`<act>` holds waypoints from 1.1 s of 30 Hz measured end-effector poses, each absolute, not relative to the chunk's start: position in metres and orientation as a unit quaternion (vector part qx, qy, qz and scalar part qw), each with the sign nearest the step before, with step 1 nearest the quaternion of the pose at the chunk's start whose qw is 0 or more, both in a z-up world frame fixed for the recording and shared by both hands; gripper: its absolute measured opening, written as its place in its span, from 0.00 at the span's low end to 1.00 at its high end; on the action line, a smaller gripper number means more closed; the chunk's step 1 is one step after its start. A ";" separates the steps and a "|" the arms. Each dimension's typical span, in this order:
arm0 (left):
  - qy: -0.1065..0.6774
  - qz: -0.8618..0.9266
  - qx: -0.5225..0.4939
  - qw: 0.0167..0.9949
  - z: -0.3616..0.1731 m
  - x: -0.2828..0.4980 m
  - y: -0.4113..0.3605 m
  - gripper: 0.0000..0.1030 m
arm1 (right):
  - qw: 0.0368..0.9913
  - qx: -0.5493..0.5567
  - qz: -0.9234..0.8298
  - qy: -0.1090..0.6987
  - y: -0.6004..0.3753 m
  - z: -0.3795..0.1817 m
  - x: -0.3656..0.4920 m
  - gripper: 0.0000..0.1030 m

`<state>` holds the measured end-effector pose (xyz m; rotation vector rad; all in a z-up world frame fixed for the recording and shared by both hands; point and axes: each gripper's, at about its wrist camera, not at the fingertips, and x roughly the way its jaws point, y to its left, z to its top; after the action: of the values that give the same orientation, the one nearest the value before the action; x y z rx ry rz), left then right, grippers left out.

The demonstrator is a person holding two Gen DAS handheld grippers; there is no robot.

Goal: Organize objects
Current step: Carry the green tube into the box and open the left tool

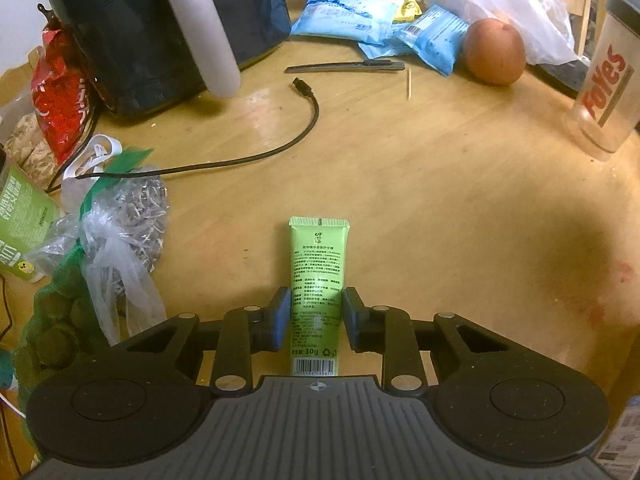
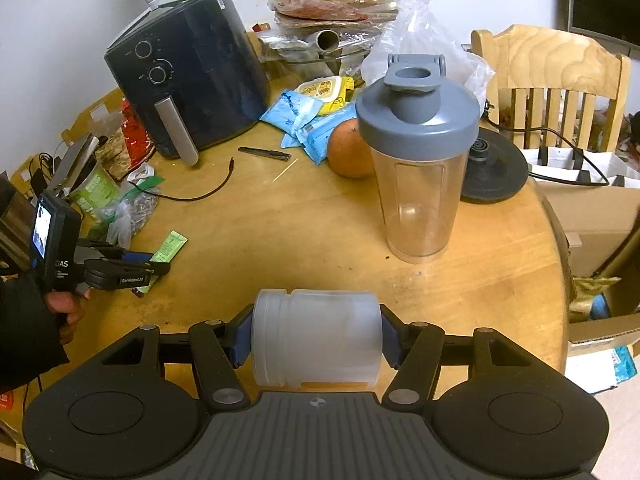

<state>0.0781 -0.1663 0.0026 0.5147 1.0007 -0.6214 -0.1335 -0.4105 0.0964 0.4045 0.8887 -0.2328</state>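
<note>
Bench clutter rings a black air fryer: out in front of it, on bare wood, the left tool pinches a green tube that lies flat, its crimped end pointing back toward the fryer. The right tool grips a frosted plastic jar sideways — farther from the fryer than the grey-lidded shaker bottle, which stands upright beside an orange fruit.

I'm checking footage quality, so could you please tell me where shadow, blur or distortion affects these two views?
Left wrist view: a dark shadow patch on the table at right, the air fryer handle smeared. Right wrist view: fisheye bends the table edge; the shaker bottle stays sharp.
</note>
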 end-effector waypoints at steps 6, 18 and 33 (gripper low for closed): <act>0.476 -0.278 0.215 0.806 0.013 0.075 -0.167 0.27 | 0.878 0.194 -0.104 0.425 -0.411 0.097 -0.134 0.62; 0.498 -0.259 0.154 0.813 0.037 0.060 -0.159 0.27 | 0.881 0.193 -0.080 0.424 -0.405 0.097 -0.135 0.62; 0.503 -0.259 0.096 0.819 0.069 0.024 -0.141 0.27 | 0.887 0.185 -0.044 0.422 -0.395 0.101 -0.139 0.62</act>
<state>0.0245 -0.1411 0.0694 0.2053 1.0705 -0.5516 -0.1388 -0.3947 0.1009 0.3851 0.8767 -0.0907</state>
